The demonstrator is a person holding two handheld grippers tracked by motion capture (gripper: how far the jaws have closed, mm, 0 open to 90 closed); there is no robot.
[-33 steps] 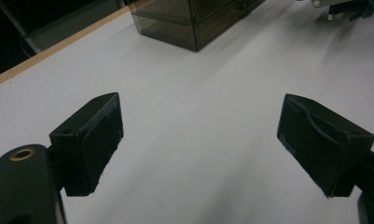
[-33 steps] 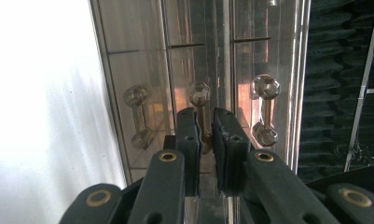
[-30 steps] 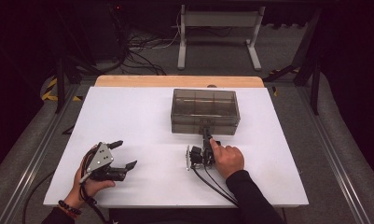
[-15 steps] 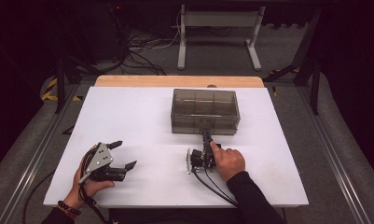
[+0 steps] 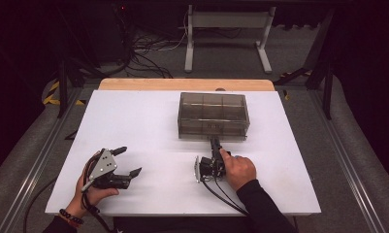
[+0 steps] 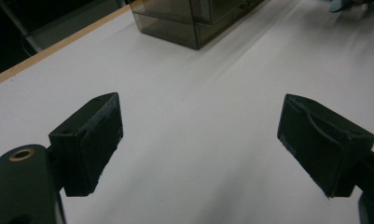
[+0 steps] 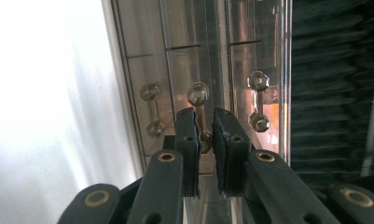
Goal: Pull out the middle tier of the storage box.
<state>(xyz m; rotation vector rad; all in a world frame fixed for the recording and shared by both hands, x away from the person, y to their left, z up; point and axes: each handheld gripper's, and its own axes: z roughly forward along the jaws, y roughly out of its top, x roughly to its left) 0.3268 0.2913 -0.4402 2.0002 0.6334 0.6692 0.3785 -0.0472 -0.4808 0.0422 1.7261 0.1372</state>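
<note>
On the white table (image 5: pixel 134 121), right gripper (image 7: pixel 205 140) jaws half hide the drawer handle (image 7: pixel 198 100).

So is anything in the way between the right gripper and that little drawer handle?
No. The right gripper already has its jaws closed on the middle handle of the clear drawer box, with nothing between them.

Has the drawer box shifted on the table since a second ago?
No. The drawer box sits at the same spot against the table's wooden back edge, with the right hand-held gripper clamped on its drawer handle.
</note>
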